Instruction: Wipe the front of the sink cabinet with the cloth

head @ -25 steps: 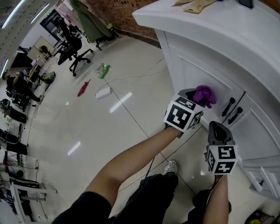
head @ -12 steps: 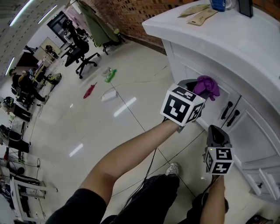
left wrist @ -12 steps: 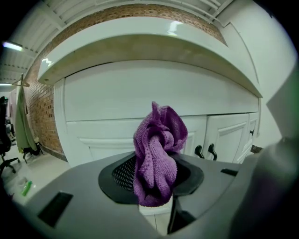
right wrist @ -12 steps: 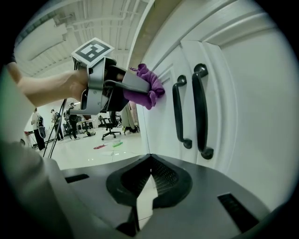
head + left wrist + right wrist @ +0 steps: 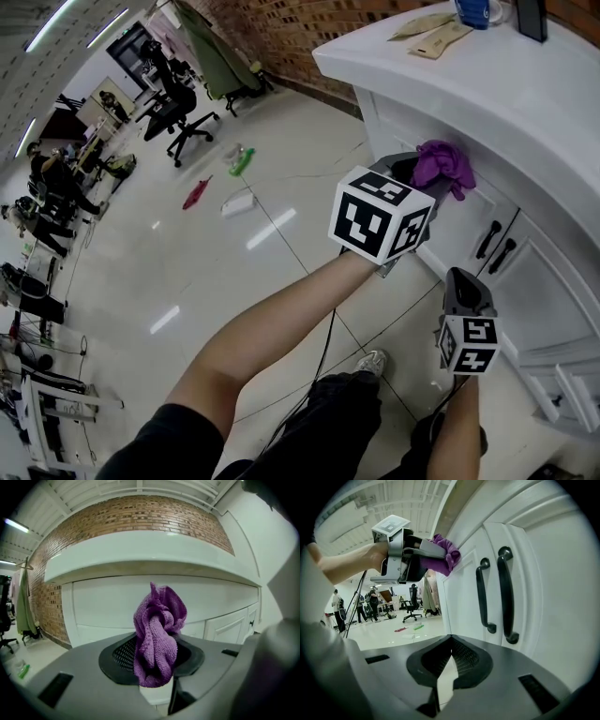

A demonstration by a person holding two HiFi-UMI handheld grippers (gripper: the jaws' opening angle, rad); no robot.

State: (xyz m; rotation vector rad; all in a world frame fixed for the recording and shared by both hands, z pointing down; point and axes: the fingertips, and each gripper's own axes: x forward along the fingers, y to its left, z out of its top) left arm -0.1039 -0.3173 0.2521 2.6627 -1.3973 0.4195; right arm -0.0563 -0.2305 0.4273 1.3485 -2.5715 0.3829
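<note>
A crumpled purple cloth (image 5: 441,167) is pinched in my left gripper (image 5: 417,171), which is shut on it. The cloth sits against the upper front of the white sink cabinet (image 5: 448,234), just under the countertop overhang. In the left gripper view the cloth (image 5: 157,630) hangs bunched between the jaws, with the cabinet panel (image 5: 108,602) close behind. My right gripper (image 5: 460,276) hangs lower, pointing at the cabinet doors, shut and holding nothing. Its own view shows the cloth (image 5: 445,555) up left and two black door handles (image 5: 483,595) nearby.
The white countertop (image 5: 441,75) juts out above, with paper packets (image 5: 431,33) on it. Black handles (image 5: 495,246) stand on the doors to the right of the cloth. A green bottle (image 5: 242,161), a red item (image 5: 197,192) and office chairs (image 5: 178,112) are on the tiled floor. My shoe (image 5: 367,361) is below.
My left gripper has carried the cloth up the cabinet front, from about handle height to just under the countertop. The right gripper has barely moved.
</note>
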